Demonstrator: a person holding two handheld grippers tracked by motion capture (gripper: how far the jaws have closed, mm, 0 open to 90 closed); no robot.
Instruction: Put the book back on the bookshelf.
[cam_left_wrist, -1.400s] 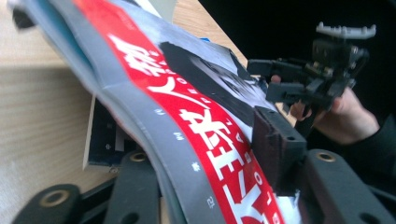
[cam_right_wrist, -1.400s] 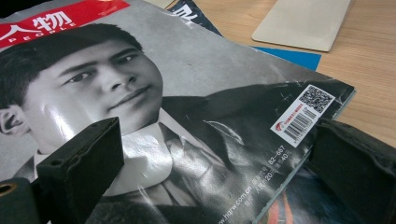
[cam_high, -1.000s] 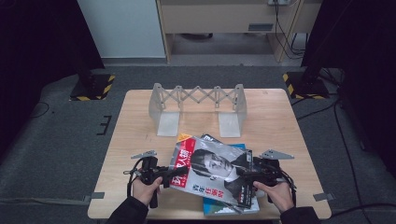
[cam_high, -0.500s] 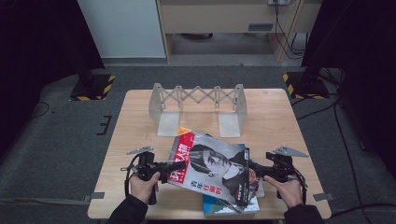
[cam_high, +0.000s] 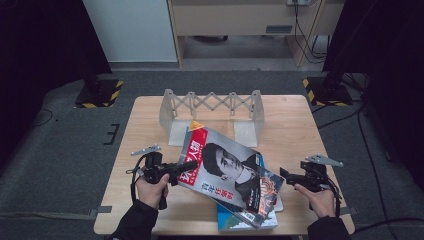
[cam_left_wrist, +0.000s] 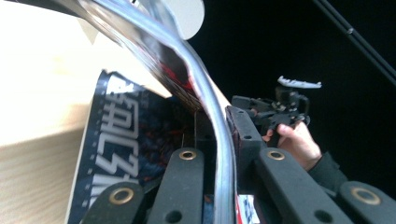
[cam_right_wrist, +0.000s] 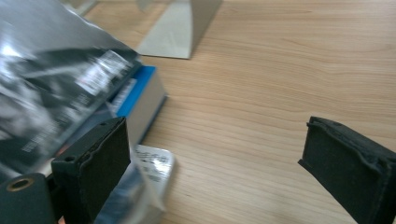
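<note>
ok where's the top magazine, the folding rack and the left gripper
top magazine (cam_high: 225, 165), high view, on the cover portrait
folding rack (cam_high: 212, 102), high view, on its lattice bar
left gripper (cam_left_wrist: 219, 154), left gripper view, between its jaws, which clamp the magazine's edge

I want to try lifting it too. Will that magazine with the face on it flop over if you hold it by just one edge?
Probably. The magazine already curves where the left gripper pinches its edge, so it looks floppy. Its glossy cover may be slippery. It seems thin and light, so the far end would likely sag onto the books underneath.
</note>
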